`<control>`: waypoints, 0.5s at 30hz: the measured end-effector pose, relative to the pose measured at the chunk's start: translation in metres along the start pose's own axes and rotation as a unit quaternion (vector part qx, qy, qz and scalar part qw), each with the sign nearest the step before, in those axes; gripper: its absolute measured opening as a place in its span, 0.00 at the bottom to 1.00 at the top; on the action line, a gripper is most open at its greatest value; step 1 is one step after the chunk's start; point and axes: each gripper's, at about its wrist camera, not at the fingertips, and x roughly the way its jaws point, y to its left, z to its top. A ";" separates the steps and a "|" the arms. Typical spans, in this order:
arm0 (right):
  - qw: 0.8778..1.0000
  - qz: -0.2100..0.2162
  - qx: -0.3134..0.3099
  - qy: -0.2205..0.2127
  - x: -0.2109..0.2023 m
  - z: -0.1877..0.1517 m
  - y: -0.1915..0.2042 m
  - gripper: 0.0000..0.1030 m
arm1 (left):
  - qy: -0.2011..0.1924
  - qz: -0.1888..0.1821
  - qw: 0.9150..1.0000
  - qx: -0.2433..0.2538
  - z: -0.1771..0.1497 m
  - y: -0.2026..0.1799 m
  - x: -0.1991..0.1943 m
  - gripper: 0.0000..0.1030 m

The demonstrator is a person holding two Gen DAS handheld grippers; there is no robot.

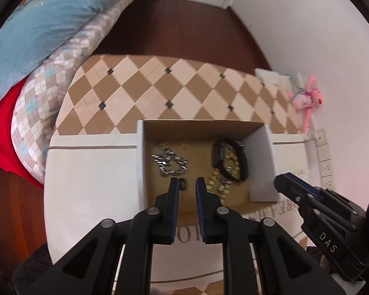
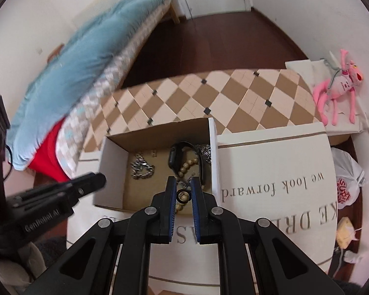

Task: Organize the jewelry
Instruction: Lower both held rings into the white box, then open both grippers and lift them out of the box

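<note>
An open brown cardboard box with white outer walls [image 1: 260,164] sits on a white cloth printed with grey lettering [image 1: 91,184], which lies over a tan and cream diamond-patterned surface [image 1: 160,86]. Inside the box, a chunky silver chain bracelet [image 1: 169,162] lies toward the left, and a black band watch [image 1: 230,159] rests toward the right, overlapping a strand of pale wooden beads [image 1: 215,179]. The left gripper [image 1: 187,184] hovers over the near edge of the box with its jaws narrowly apart and nothing between them; a small dark ring-like item [image 1: 182,184] shows in the gap, lying on the box floor. The right gripper [image 2: 183,184] is over the near right part of the box, its jaws pinched on a small dark ring with a gold rim [image 2: 183,195], with beads directly beneath it. A pink plush toy [image 2: 337,86] lies at the far right of the surface, and a blue quilt [image 2: 91,56] covers the bed at left.
</note>
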 end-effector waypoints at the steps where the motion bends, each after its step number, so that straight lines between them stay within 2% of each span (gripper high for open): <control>1: 1.000 -0.008 -0.002 0.006 0.003 0.004 -0.001 0.13 | 0.006 0.009 1.000 -0.003 0.002 0.002 0.002 0.30; 2: 1.000 -0.016 -0.005 0.014 0.006 0.008 -0.001 0.13 | 0.009 0.015 1.000 -0.006 0.005 0.004 0.003 0.40; 3: 1.000 -0.020 -0.003 0.022 0.007 0.011 -0.002 0.15 | 0.004 0.014 1.000 -0.009 0.006 0.005 0.002 0.61; 4: 0.999 -0.018 0.001 0.026 0.008 0.013 -0.005 0.17 | 0.000 0.015 1.000 -0.011 0.007 0.006 0.000 0.72; 6: 1.000 -0.014 0.010 0.026 0.005 0.016 -0.010 0.33 | -0.007 0.018 1.000 -0.015 0.009 0.008 -0.004 0.72; 8: 1.000 -0.014 0.012 0.023 0.001 0.019 -0.012 0.33 | -0.009 0.024 1.000 -0.018 0.011 0.011 -0.008 0.73; 10: 1.000 -0.016 0.015 0.023 -0.003 0.020 -0.014 0.33 | -0.014 0.036 0.999 -0.014 0.012 0.011 -0.012 0.88; 11: 0.999 -0.019 0.013 0.023 -0.005 0.020 -0.014 0.35 | -0.017 0.041 0.999 -0.013 0.012 0.011 -0.014 0.91; 13: 0.999 -0.033 0.009 0.021 -0.008 0.020 -0.015 0.45 | -0.025 0.055 0.998 -0.011 0.010 0.011 -0.017 0.94; 15: 0.999 -0.050 0.005 0.019 -0.010 0.018 -0.016 0.69 | -0.038 0.074 0.997 -0.010 0.006 0.013 -0.021 0.94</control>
